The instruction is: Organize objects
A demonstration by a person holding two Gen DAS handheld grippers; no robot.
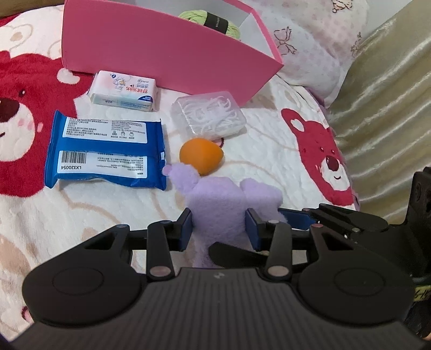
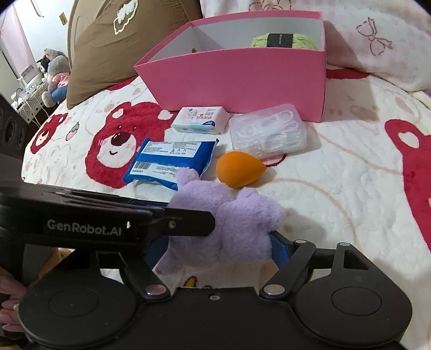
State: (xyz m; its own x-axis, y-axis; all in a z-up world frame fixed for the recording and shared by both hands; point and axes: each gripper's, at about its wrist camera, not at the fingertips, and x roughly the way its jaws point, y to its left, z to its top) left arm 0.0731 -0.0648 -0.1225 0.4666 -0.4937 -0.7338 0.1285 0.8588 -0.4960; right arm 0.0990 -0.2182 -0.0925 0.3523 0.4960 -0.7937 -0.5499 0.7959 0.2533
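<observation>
a lilac plush toy (image 1: 221,204) is being held just above the bed (image 1: 269,167), near the viewer, with its long axis running away toward the pink box (image 1: 161,51). the left gripper (image 1: 219,223) is pinching the toy's body, its blue fingers (image 1: 186,223) pressing into the fur on both sides. the right gripper (image 2: 215,242) is sitting around the same toy from the right, its fingers (image 2: 281,249) spread wide; whether they are touching the fur is hard to tell, since the left gripper's arm is crossing in front and hiding one side. so the toy is lying straight ahead of both pairs of fingers, and the left hand is the one carrying it.

just beyond the toy, an orange teardrop sponge (image 1: 200,156) is resting on the bed, close to the toy's ear. to its left a blue wipes packet (image 1: 107,150) is lying flat. behind those, a small white tissue pack (image 1: 124,90) and a clear box of floss picks (image 1: 210,113) are sitting just in front of the pink box. inside the open box a green yarn ball (image 1: 212,20) is showing against the far wall.

counted: one plush toy, one sponge, one wipes packet, one tissue pack, one floss box, one yarn ball, one pink box. four things are lying loose on the bed, one is in the box, and the toy probably needs carrying forward over the near wall.
</observation>
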